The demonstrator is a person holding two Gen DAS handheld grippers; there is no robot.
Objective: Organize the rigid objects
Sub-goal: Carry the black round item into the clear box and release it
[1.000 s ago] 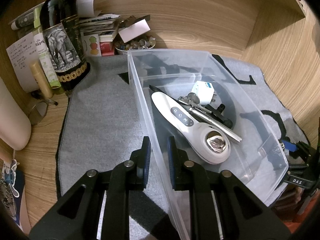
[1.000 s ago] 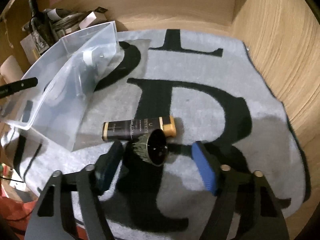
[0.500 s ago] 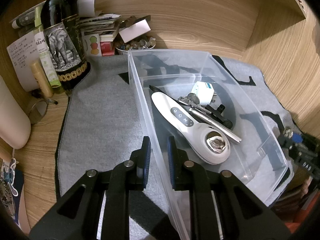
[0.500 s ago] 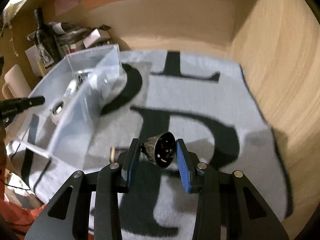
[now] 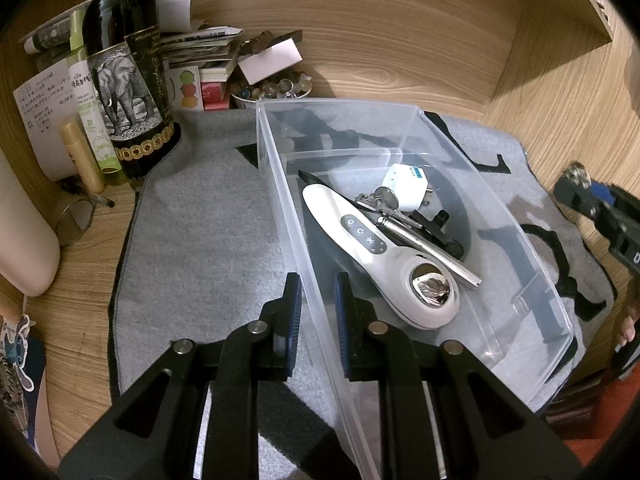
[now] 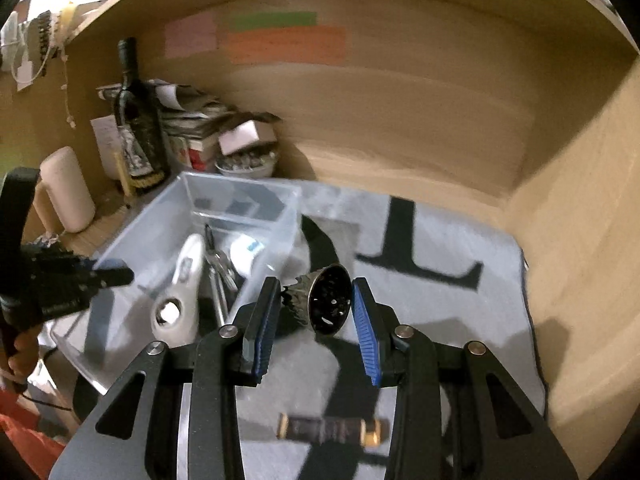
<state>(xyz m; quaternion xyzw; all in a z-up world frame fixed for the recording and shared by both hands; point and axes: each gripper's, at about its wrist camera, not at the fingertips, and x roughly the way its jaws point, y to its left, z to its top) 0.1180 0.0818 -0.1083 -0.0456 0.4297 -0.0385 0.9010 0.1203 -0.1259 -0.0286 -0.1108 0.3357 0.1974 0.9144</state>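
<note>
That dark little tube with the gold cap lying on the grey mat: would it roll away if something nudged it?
Probably yes: the dark tube lies on its side and looks round, so a sideways nudge could roll it. The fuzzy grey mat would likely slow it soon. It looks stiff and small, so probably light, though the picture is blurred.

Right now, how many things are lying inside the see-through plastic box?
5 that I can see in the clear plastic box: white handheld device, bunch of keys, white plug adapter, silver metal rod, black clip-like piece. More may hide underneath.
</note>
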